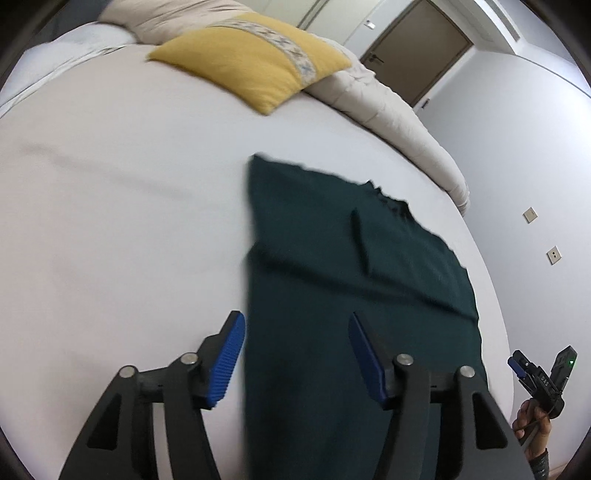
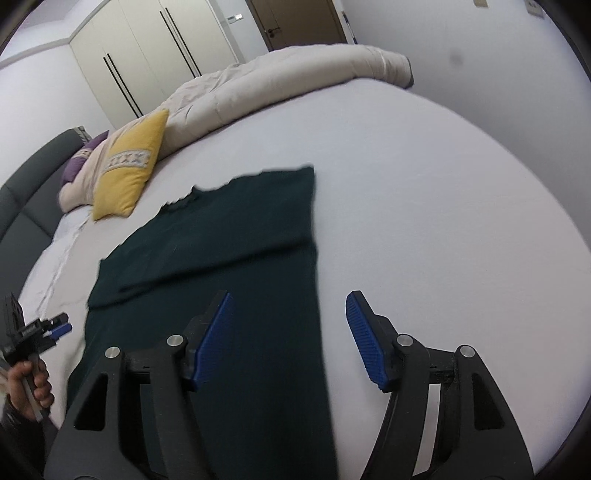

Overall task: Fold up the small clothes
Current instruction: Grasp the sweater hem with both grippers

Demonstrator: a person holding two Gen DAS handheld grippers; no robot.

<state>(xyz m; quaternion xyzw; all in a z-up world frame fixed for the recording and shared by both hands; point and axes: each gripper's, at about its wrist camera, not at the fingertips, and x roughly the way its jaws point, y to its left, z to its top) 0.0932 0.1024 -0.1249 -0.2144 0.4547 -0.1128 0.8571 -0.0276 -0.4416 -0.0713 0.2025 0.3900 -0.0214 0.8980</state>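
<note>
A dark green garment (image 1: 332, 277) lies flat on the white bed sheet (image 1: 110, 221), its sides folded inward into a long strip. My left gripper (image 1: 295, 354) hovers open above the garment's left edge, with nothing pressed between its blue pads (image 1: 225, 365). In the right wrist view the same garment (image 2: 229, 258) stretches away from me. My right gripper (image 2: 288, 339) hangs open over its right edge, blue pads (image 2: 364, 343) apart and free of cloth. Each gripper shows small in the other's view, held by a hand: the right gripper (image 1: 539, 373), the left gripper (image 2: 44, 330).
A yellow pillow (image 1: 251, 62) and a rolled beige duvet (image 1: 388, 107) lie at the far side of the bed. A dark headboard (image 2: 26, 192), a white wardrobe (image 2: 147, 48) and a brown door (image 2: 295, 22) stand beyond. The grey wall (image 1: 517, 147) runs close along the bed.
</note>
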